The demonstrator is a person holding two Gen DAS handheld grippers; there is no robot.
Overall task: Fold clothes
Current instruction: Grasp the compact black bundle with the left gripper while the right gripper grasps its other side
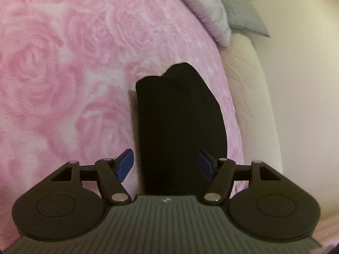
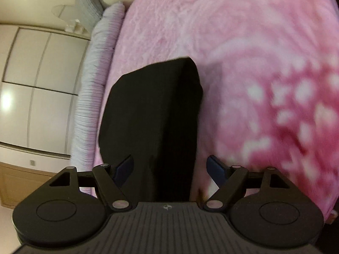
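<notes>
Lying folded on the pink rose blanket: black garment, near the blanket's edge by the pillows. Hovering over its near end, apart from the cloth: left gripper, jaws half-spread; right gripper, jaws standing wide, nothing gripped.

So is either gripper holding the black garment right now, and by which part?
Neither. The left gripper and right gripper are both open, pads clear of the black garment, which lies on the pink blanket between the fingers.
</notes>
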